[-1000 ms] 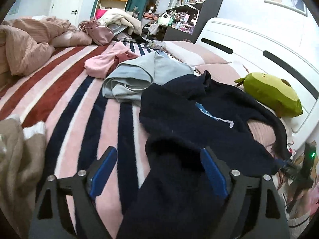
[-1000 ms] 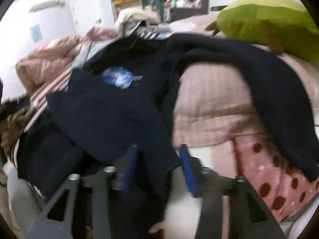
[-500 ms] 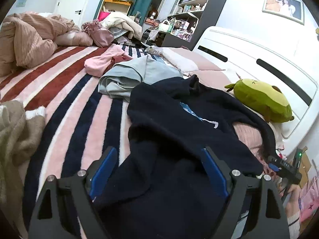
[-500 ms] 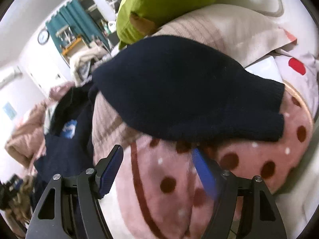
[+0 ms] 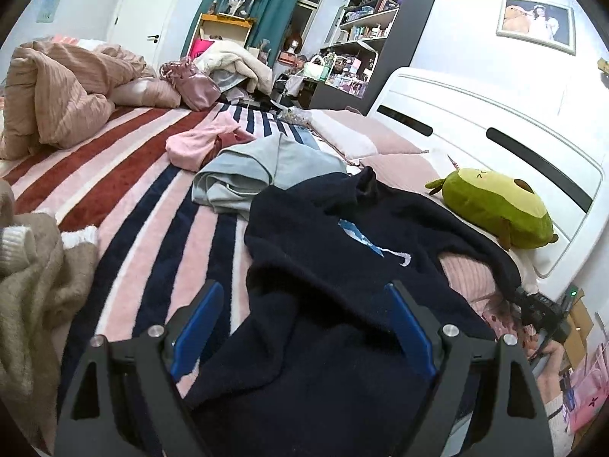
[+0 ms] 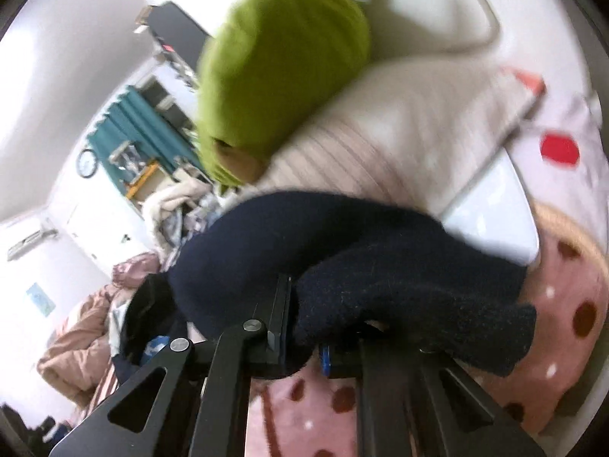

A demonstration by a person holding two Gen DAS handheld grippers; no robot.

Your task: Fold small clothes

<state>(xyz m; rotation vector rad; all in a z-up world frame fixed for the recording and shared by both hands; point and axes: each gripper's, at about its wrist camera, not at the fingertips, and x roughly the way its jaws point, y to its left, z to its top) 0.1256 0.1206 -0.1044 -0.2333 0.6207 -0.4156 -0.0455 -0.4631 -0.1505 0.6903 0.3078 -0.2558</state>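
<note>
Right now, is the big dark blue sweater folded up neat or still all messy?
Still messy. The fuzzy navy sweater lies rumpled across the striped bed blanket, one sleeve trailing over the pink pillow, where the right gripper pinches its cuff.

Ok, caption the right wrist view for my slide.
Right gripper clamps navy sweater sleeve beside green plush.

Bedroom interior. Ahead of the fingers: striped bedspread (image 5: 125, 175); far beyond, white door (image 5: 146, 7), teal curtain (image 5: 262, 3) and dark shelving unit (image 5: 384, 30). Right of the fingers: white headboard (image 5: 495, 129), with framed picture (image 5: 536, 24) on pale wall (image 5: 456, 19).
</note>
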